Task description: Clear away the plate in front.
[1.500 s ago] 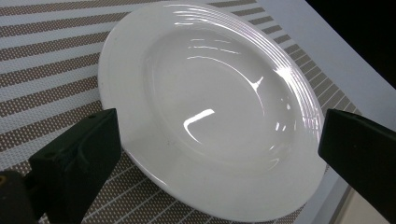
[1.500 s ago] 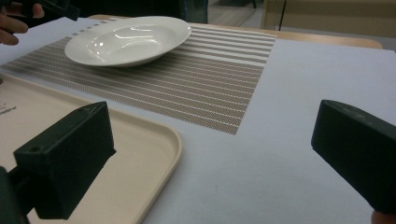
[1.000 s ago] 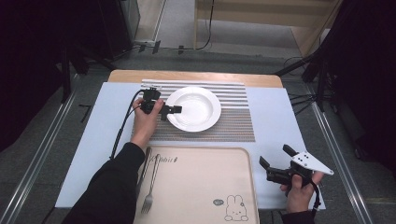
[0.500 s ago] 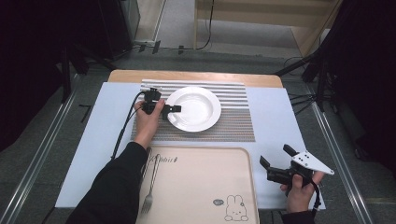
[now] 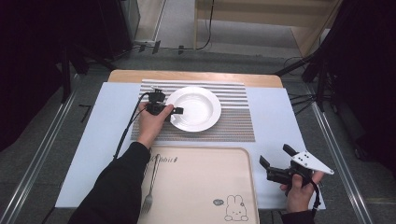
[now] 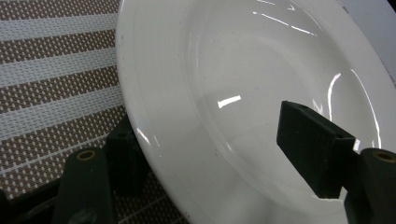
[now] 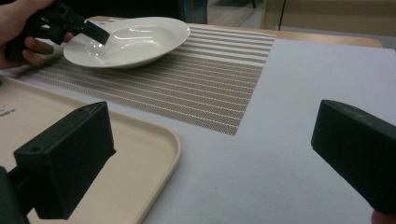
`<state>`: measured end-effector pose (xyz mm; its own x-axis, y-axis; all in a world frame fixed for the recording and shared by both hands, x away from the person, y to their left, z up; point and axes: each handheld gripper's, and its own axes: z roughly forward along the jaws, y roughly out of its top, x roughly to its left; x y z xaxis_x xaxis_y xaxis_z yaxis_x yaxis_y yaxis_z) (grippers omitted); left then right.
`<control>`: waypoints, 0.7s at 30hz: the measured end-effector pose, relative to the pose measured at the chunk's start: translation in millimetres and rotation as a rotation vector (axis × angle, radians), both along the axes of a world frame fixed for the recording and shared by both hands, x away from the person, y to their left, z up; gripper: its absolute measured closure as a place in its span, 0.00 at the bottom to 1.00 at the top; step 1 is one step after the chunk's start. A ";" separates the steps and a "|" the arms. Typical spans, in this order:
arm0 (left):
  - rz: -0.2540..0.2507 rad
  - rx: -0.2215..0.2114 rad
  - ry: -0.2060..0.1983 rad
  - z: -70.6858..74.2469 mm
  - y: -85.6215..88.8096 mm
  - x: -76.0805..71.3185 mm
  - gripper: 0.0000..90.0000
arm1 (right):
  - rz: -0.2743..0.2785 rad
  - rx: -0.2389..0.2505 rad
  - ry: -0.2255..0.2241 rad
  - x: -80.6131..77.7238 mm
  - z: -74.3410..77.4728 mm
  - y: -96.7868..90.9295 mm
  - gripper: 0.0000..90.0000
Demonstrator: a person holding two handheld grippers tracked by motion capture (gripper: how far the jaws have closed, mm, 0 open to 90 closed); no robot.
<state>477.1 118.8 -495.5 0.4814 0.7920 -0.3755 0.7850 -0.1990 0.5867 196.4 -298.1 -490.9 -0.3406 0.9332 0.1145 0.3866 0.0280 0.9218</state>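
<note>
A white deep plate rests on a striped placemat. My left gripper is at the plate's left rim with one jaw under the rim and the other on the inner slope. Its jaws have just been closing with the rim between them, and the pads look pressed on it. The right gripper view shows the plate with the left gripper clamped on its edge. My right gripper hovers low over the table at the front right. It is open with nothing between its jaws.
A beige tray lies at the front centre, with a fork on its left side. A pale blue cover spreads over the table. The tray's right corner is close beside the right gripper.
The left gripper's jaws have narrowed onto the plate's left rim, and the hand has barely shifted. The right hand and its gripper have stayed still.
</note>
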 end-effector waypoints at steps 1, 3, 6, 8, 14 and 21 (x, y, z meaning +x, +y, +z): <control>0.010 0.017 -0.004 0.4 0.1 0.0 0.37 | 0.000 0.001 0.000 0.0 0.0 0.1 0.00; 0.026 0.030 -0.006 0.4 1.6 0.5 0.47 | 0.000 0.000 0.001 0.1 0.1 0.3 0.00; 0.039 0.040 -0.003 0.5 3.6 1.4 0.57 | 0.001 0.000 0.001 0.1 0.0 0.4 0.00; 0.041 0.045 -0.005 0.6 3.5 1.4 0.60 | 0.000 0.001 0.001 0.2 0.0 0.3 0.00; 0.040 0.037 -0.009 0.3 4.0 1.3 0.61 | 0.000 0.002 0.002 0.2 -0.1 0.0 0.00; 0.016 0.077 -0.062 7.6 0.4 -4.1 0.62 | -0.003 0.001 0.007 0.7 -0.5 0.1 0.00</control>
<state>473.0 119.2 -487.9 0.4886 0.8253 -0.2832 0.7514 -0.2330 0.6173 197.0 -298.0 -491.5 -0.3366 0.9343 0.1179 0.3932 0.0257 0.9191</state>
